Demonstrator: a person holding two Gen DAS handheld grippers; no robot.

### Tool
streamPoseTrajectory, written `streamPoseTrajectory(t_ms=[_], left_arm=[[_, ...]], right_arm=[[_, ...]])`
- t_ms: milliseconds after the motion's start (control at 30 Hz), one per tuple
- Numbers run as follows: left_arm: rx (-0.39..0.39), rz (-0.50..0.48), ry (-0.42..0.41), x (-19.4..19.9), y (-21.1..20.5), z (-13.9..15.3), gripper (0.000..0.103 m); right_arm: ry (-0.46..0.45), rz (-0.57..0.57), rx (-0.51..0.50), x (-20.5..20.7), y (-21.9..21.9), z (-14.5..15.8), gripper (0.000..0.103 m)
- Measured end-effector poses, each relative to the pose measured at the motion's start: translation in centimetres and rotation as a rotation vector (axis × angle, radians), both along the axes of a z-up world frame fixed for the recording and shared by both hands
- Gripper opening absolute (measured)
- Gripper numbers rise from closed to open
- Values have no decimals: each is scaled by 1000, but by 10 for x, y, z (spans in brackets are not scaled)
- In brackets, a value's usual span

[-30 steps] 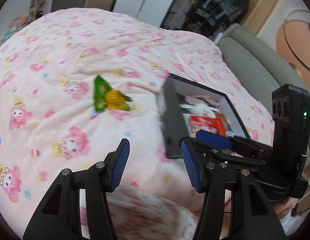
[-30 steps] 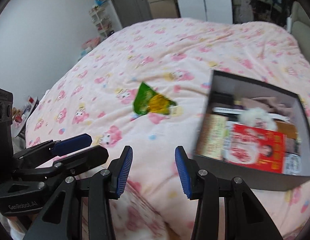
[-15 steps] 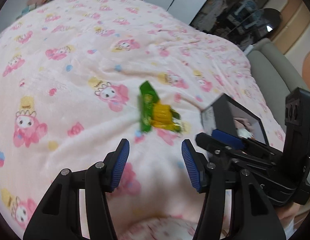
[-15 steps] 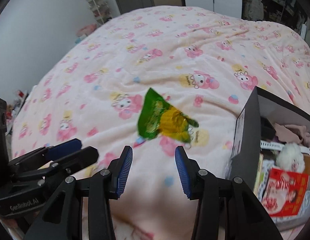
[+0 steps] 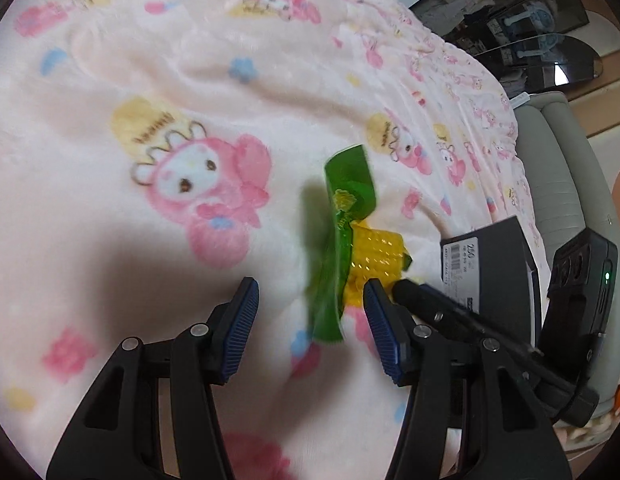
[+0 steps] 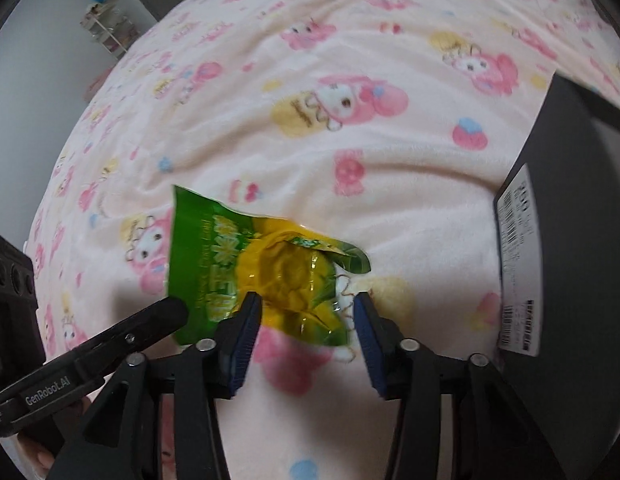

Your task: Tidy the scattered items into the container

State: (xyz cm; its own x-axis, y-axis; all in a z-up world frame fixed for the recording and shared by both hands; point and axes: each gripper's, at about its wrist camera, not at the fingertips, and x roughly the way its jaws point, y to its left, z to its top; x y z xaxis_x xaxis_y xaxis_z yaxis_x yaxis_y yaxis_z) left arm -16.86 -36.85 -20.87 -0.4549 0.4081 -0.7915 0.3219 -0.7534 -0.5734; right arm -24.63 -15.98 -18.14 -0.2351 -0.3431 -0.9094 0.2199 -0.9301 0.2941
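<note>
A pink cartoon-print blanket [image 6: 390,168] covers the bed under both my tools. The black box [image 6: 570,240] stands just to my right. My right hand-held gripper [image 6: 306,316] is spread open, the green-and-yellow snack packet [image 6: 266,268] lying flat just ahead between its fingertips. My left hand-held gripper [image 5: 308,308] is open too, beside the right one, the packet just ahead.
</note>
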Motion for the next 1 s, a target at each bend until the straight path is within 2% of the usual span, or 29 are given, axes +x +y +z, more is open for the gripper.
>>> streamPoseTrajectory(t_ms=[100, 133, 167, 233, 300, 433, 533, 633, 833, 1000], left_arm=[[22, 15, 6, -7, -2, -10, 51], [32, 20, 7, -8, -3, -12, 44], [48, 22, 5, -9, -4, -13, 24], [50, 12, -8, -9, -3, -14, 9], [31, -7, 1, -5, 2, -8, 7], [-2, -22, 62, 15, 11, 25, 7], [-37, -44, 135, 40, 23, 65, 8], [-75, -81, 195, 69, 45, 106, 8], [-73, -168, 289, 119, 96, 157, 10], [-55, -290, 332, 146, 162, 180, 13]], right_arm=[[-26, 20, -17, -5, -6, -13, 59], [-32, 17, -20, -7, -7, -17, 60], [-42, 20, -41, -10, -8, -21, 61], [-51, 41, -89, -13, -11, -24, 59], [-37, 71, -112, -8, -15, -18, 37], [12, 117, -127, 8, -16, 7, 35], [16, 125, -193, 25, -4, 33, 34], [83, 152, -222, 53, 10, 69, 34], [166, 144, -267, 117, 73, 125, 34], [207, 109, -263, 163, 139, 148, 34]])
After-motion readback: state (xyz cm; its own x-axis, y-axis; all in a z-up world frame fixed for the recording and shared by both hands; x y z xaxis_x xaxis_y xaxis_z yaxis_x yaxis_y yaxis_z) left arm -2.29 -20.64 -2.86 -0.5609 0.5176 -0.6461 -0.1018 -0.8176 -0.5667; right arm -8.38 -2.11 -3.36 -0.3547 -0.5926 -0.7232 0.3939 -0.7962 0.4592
